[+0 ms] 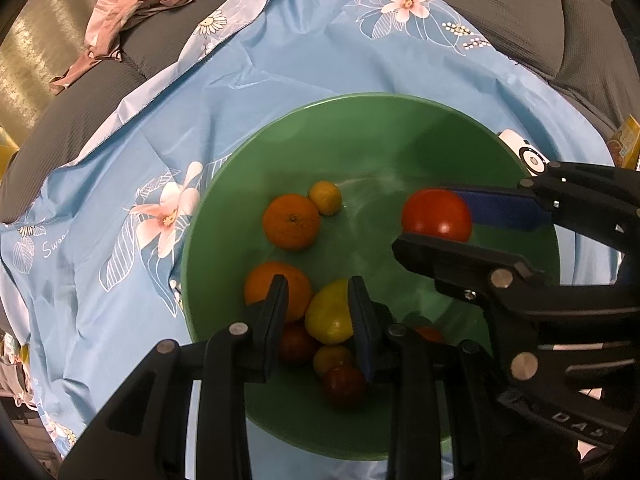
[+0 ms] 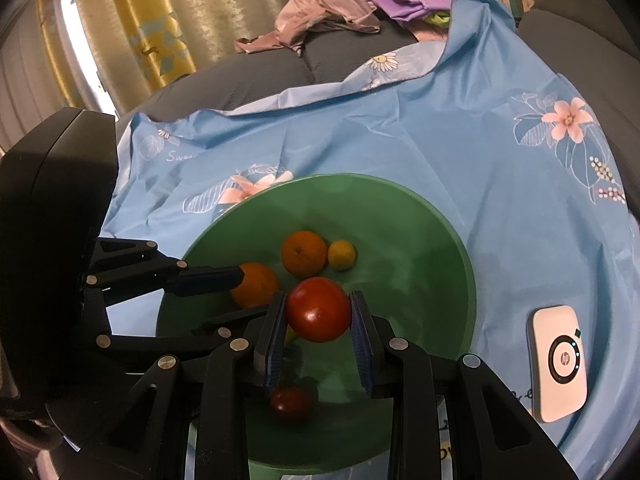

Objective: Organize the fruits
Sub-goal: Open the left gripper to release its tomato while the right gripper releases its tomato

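My left gripper is nearly closed over the green bowl, pinching nothing. Under it lie oranges and a lemon. My right gripper squeezes a red tomato above the bowl. A white HP gadget sits on the blue cloth.

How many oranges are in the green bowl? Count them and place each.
2. One orange sits toward the bowl's far side, beside a small yellow fruit; the other orange lies nearer, at the left, partly behind the left gripper. It may hide more.
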{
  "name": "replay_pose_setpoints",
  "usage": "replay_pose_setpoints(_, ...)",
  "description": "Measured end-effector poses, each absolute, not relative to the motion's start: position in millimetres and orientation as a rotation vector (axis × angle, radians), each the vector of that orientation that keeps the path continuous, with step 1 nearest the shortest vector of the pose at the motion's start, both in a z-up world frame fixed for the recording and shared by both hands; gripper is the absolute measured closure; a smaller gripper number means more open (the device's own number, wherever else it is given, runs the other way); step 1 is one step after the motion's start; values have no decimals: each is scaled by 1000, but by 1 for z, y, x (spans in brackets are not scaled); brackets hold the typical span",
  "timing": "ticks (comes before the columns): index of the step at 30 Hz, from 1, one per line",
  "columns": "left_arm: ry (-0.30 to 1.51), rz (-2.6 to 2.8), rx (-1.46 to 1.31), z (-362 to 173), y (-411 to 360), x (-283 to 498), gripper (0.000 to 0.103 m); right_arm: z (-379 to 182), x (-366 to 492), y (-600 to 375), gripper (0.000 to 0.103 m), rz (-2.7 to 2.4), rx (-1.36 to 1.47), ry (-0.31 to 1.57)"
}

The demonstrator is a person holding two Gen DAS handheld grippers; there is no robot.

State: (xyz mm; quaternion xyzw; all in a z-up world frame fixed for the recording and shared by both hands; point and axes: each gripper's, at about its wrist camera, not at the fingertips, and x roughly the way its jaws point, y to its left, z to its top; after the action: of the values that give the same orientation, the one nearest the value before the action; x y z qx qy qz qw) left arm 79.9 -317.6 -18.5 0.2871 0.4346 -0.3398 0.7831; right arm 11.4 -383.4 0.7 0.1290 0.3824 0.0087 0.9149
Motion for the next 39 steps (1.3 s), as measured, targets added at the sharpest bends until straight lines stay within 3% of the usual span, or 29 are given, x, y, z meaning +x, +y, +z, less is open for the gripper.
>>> replay_pose_setpoints(13,948,-730,622,-21,-320,80,72,1,13,-382,71,13,264,795)
replay_pose_setpoints(23,946,-727,620,-21,-319,80,61,0,13,-383,71,-5,272,800)
replay_pose_setpoints(35,946,-723,618,-19,-317,80,59,0,13,-382,71,-8,271,801)
replay_pose_setpoints(39,938,-722,621,-18,-316,78,44,1,12,-382,71,-14,271,800)
